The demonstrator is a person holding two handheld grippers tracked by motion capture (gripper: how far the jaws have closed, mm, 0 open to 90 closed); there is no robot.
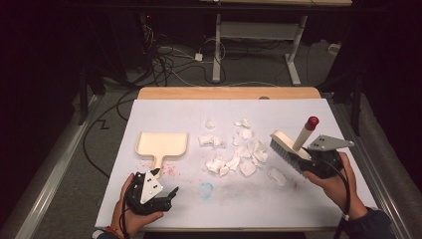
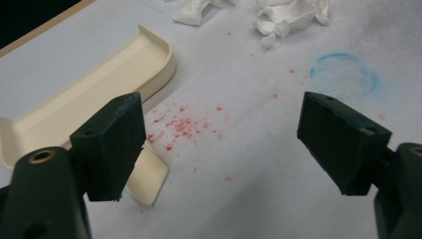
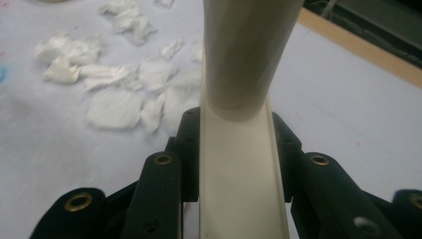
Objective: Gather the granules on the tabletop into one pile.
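Note:
A cream dustpan lies flat at the left of the white-covered table, its handle pointing toward me. My left gripper rests open near the front edge, just below that handle. In the left gripper view the dustpan lies beyond the left jaw, and the left gripper has nothing between its jaws. My right gripper is shut on the back of a cream brush with grey bristles and a red-tipped handle, held above the table's right side. In the right gripper view the right gripper clamps the brush.
Several crumpled white paper scraps lie scattered mid-table, left of the brush; one scrap lies apart. Red specks and a faint blue ring mark the paper cover. Cables and a desk frame stand beyond the far edge.

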